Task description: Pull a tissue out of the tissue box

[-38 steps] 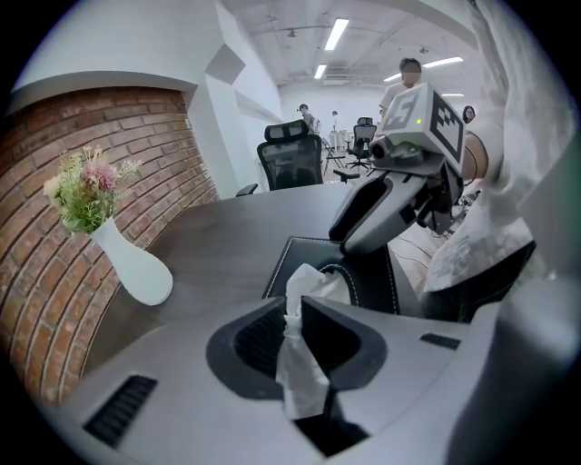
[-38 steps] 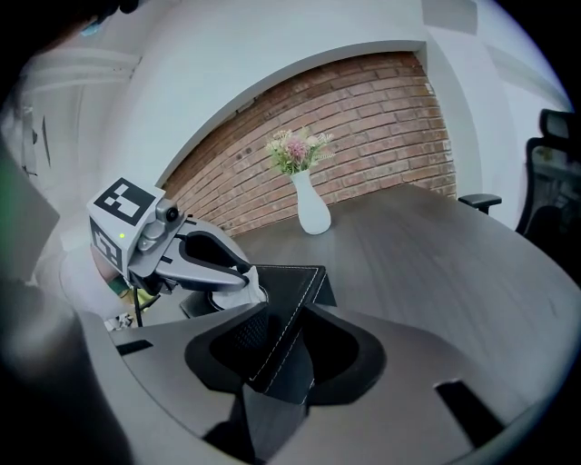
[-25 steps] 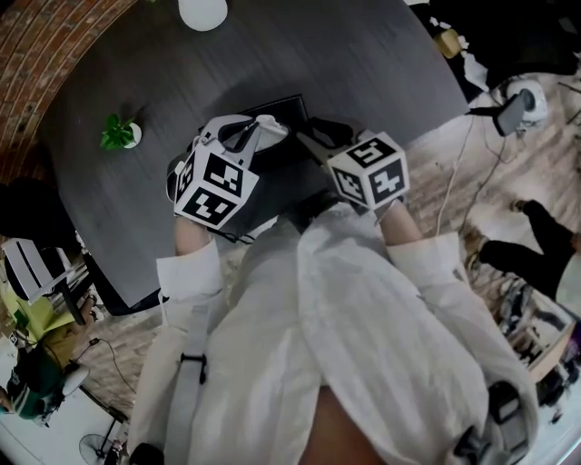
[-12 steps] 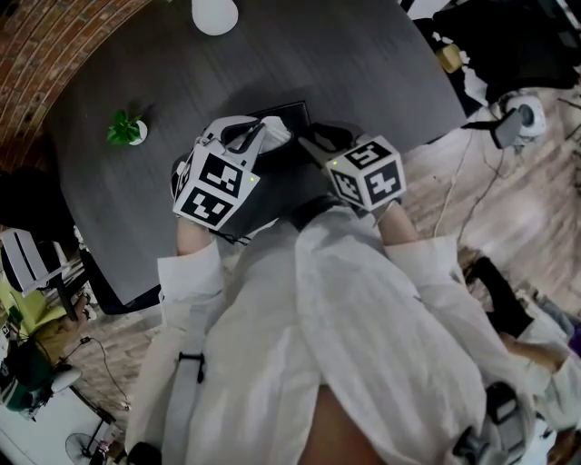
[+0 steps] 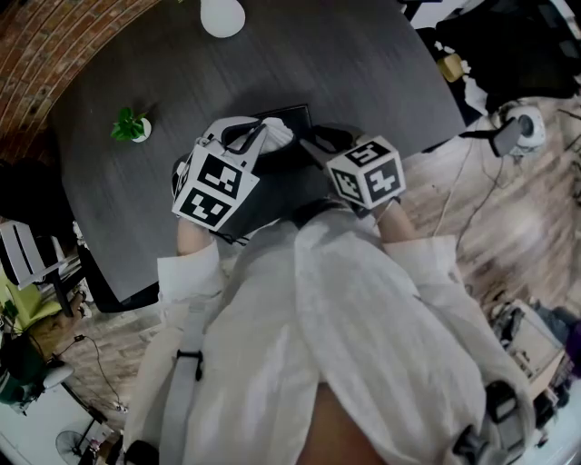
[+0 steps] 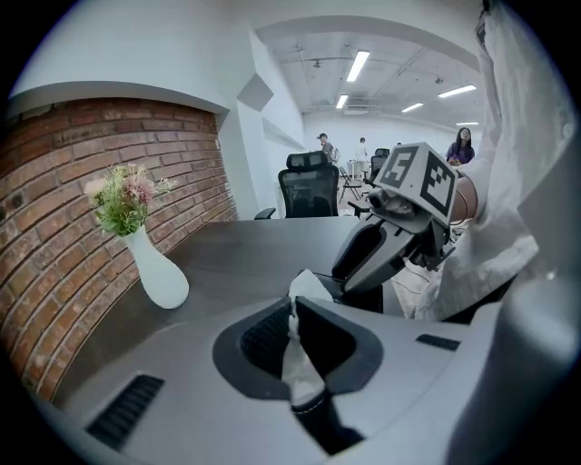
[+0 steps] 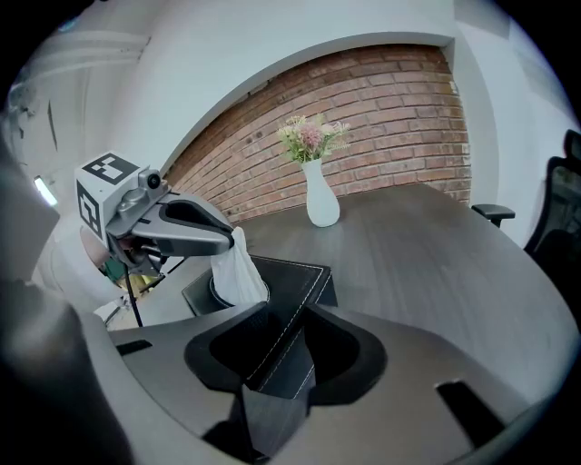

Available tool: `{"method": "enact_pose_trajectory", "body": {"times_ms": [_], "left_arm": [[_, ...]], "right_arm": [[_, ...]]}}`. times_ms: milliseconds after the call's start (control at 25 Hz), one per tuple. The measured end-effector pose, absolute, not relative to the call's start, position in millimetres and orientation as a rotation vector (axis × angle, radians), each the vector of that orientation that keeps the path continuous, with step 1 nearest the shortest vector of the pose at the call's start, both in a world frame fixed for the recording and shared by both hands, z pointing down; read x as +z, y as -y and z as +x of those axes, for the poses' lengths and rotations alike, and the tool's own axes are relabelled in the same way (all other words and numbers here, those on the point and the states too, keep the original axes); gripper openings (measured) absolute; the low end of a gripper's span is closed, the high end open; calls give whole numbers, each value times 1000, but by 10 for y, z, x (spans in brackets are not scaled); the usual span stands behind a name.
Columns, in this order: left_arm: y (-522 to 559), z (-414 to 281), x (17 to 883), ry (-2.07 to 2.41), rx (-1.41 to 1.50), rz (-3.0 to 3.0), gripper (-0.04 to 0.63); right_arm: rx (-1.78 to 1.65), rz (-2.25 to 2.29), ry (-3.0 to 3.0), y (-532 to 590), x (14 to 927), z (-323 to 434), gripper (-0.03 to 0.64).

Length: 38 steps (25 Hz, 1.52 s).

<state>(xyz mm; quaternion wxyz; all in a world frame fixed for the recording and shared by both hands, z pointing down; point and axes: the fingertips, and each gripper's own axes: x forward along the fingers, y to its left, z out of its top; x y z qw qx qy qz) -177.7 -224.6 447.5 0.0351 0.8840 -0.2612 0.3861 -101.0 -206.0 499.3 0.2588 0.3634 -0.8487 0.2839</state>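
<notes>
A black tissue box [image 7: 289, 277] with white stitching stands on the dark table [image 5: 363, 73] near its front edge. A white tissue [image 7: 238, 272] rises from the box's round opening. My left gripper [image 5: 261, 134] is shut on the tissue's top, and the tissue [image 6: 298, 363] runs between its pads. From the right side, my right gripper [image 7: 289, 313] is shut on the near corner of the box. In the head view the box [image 5: 289, 116] shows behind both grippers, with my right gripper [image 5: 313, 143] at its right edge.
A white vase [image 5: 222, 14] with flowers stands at the table's far side. A small green plant [image 5: 127, 127] sits at the left. Office chairs [image 6: 309, 186] stand beyond the table. Cables and devices [image 5: 508, 132] lie on the floor at the right.
My left gripper has risen a little with the tissue in it, drawing more of the tissue out. The right gripper has stayed on the box.
</notes>
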Motion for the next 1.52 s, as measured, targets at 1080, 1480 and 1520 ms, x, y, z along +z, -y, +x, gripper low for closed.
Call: {"method": "enact_pose_trajectory", "body": {"times_ms": [1080, 1480, 1520], "left_arm": [[2248, -1909, 4312, 875, 1178, 2714, 17], [2260, -1904, 4261, 866, 1147, 2730, 8], [2259, -1903, 4260, 859, 1139, 2731, 8]], "right_arm": [[772, 962, 2302, 2053, 5004, -1012, 121], [771, 970, 2305, 2059, 5002, -1005, 121], [771, 970, 2306, 2059, 5004, -1007, 121]]}}
